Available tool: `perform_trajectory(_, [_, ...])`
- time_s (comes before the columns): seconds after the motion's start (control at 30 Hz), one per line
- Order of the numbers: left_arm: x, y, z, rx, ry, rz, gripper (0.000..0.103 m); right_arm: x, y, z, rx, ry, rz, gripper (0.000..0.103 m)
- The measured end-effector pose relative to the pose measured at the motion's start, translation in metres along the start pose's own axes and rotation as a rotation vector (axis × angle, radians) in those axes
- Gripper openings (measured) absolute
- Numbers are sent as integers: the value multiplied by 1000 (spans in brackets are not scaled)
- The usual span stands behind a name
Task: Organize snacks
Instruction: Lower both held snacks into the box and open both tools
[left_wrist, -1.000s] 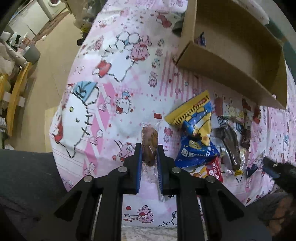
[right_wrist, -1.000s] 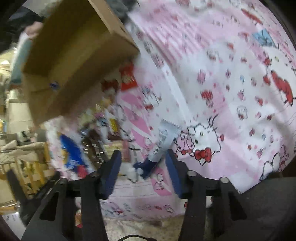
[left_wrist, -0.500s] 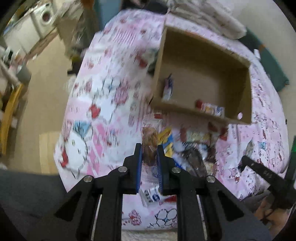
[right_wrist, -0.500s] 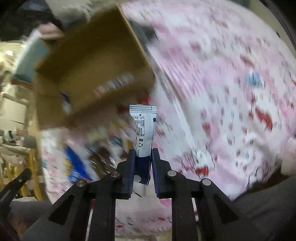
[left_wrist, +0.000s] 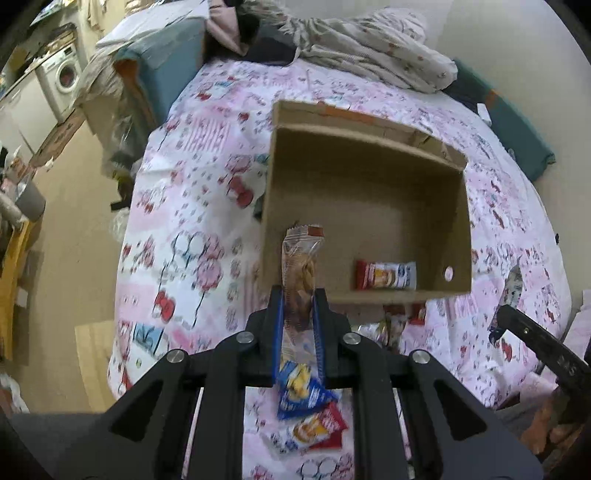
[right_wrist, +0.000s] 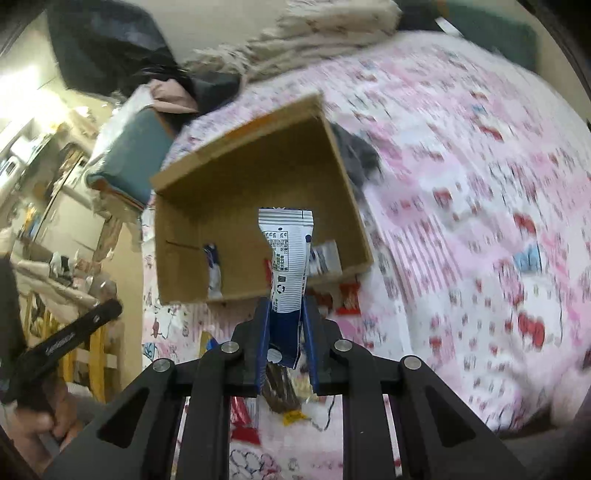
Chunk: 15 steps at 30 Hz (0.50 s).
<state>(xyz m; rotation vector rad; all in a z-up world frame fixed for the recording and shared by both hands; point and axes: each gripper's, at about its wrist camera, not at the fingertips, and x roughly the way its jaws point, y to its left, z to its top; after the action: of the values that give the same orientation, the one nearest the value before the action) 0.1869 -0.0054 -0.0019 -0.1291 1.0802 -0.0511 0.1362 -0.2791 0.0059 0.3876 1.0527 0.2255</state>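
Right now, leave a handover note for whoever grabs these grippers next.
Left gripper: shut on the clear cookie packet, held up before the cardboard box.
Right gripper: shut on the white-and-blue stick packet, also raised toward the box.
Done: a red-and-white snack and a small blue-and-white packet lie inside the box.
Left: drop both held packets in, then clear the loose snack pile on the bedspread in front of the box.

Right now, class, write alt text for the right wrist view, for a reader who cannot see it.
The right tool grips a white and navy snack sachet upright, in front of an open cardboard box on a pink cartoon-print bedspread. A few packets already lie inside the box, and more snacks sit on the bedspread before it.
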Motion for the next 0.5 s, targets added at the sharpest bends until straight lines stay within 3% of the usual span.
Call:
perform_trajectory(0.27, [14,-22,33,81,-99,-14,12,27,7,40,-124,-91,98,18])
perform_trajectory(0.5, [54,-30,39,87,-66,-17,12,68,10,54,-145,-57,95,18])
